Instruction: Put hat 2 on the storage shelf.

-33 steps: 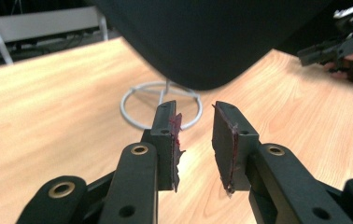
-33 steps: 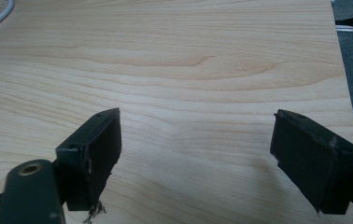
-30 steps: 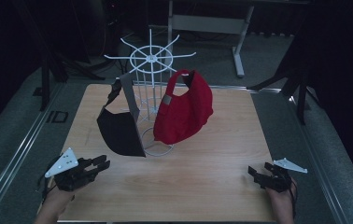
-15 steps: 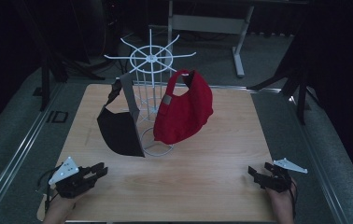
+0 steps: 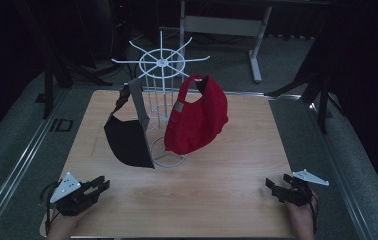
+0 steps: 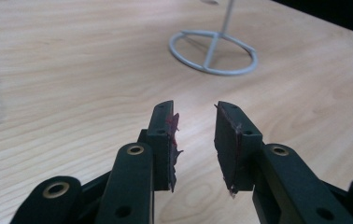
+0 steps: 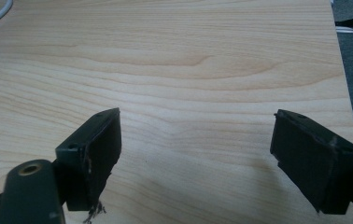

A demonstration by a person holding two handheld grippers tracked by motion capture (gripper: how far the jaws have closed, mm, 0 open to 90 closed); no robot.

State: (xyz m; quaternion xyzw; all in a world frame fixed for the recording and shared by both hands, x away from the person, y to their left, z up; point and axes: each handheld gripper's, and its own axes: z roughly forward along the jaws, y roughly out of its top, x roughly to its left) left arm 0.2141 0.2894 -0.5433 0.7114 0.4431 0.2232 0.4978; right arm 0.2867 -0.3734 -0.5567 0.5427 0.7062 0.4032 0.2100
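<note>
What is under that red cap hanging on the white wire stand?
Under the red cap sits the wire rack's round base ring on the bare wooden table. The cap covers part of the ring and the arm it hangs from.

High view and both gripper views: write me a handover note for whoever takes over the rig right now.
Left tongs: near-left corner of the table, jaws a narrow gap apart, nothing between them.
Right tongs: near-right corner, jaws wide open, empty.
White wire rack stands mid-table at the far side. A red cap hangs on its right, a black cap on its left, brim pointing down toward the tabletop.
Done: both caps hang on the rack; neither is gripped or touched.
Left: whatever handling of the caps is meant has not begun; both tongs are well short of the rack and need to reach forward.
</note>
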